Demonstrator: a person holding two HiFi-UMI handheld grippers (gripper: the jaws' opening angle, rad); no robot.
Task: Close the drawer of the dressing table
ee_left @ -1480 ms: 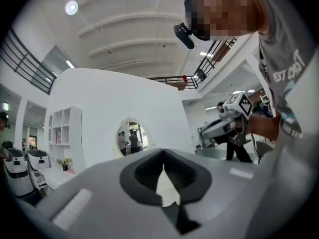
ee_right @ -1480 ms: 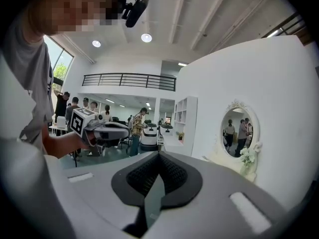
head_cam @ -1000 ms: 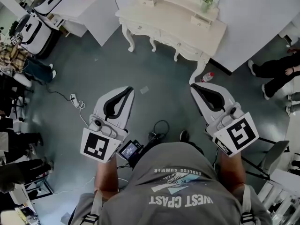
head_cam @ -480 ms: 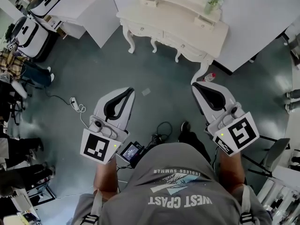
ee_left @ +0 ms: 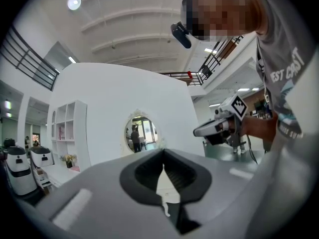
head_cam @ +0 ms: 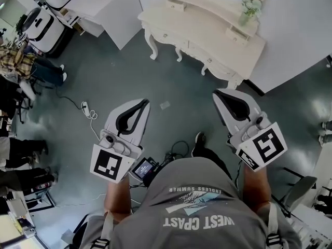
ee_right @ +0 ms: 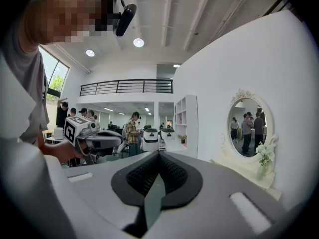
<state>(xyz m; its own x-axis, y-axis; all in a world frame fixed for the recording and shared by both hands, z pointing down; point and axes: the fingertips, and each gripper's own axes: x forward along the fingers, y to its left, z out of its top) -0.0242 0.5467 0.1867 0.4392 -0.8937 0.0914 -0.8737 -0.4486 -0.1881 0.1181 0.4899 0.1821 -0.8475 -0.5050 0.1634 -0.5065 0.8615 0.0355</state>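
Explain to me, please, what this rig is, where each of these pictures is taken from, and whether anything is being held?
A person holds a white, black-padded two-jaw gripper in each hand: left gripper, right gripper. The head view looks steeply down from the person's head; each gripper view rides on its gripper, looking along the jaws. Both pairs of jaws are together, holding nothing. Ahead stands a cream carved dressing table bearing a small vase of white flowers.
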